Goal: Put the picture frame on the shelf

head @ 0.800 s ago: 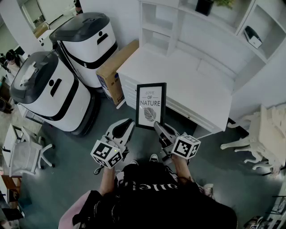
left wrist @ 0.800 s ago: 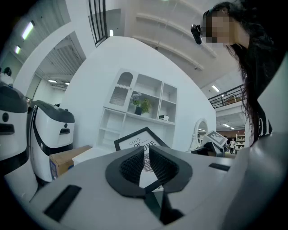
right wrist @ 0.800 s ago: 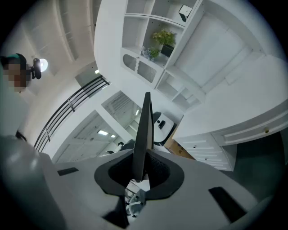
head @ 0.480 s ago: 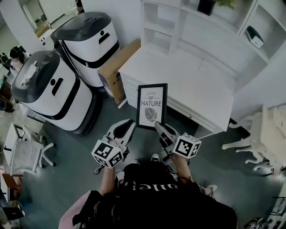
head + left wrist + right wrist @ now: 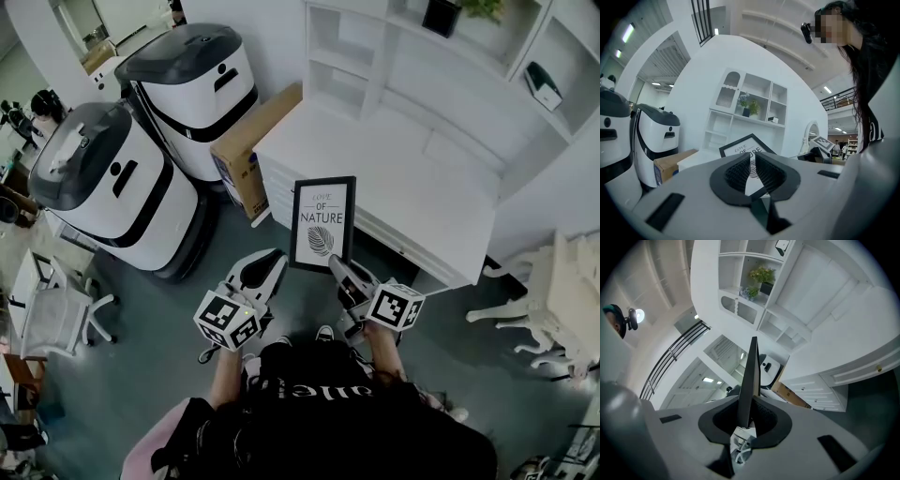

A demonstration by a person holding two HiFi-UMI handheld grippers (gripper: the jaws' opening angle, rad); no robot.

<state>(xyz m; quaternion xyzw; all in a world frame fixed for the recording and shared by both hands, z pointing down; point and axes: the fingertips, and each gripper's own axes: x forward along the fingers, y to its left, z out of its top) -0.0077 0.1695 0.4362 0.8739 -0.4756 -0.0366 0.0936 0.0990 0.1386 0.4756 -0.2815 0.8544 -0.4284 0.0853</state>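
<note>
Head view: right gripper (image 5: 339,268) has its fingers pinching the lower right edge of the picture frame (image 5: 322,224). The black frame is in the air, upright, with its "LOVE OF NATURE" leaf print facing the person. It sits in front of the white bench (image 5: 412,192), overlapping the drawer front, and is not on the shelf unit (image 5: 342,56). Left gripper (image 5: 270,263) is level, just beside the frame's lower left corner and apart from it. Two white-and-black machines (image 5: 103,192) and a cardboard box (image 5: 246,150) are to the left of the bench. Left gripper view: fingers (image 5: 736,171) are pressed nearly together with only a thin slit and nothing between them. The frame is tilted beyond the fingers, with the shelf unit behind it. Right gripper view: the frame is edge-on, clamped between the fingers (image 5: 764,416). A potted plant (image 5: 761,277) stands on the shelf unit above, and the bench is at right.
</note>
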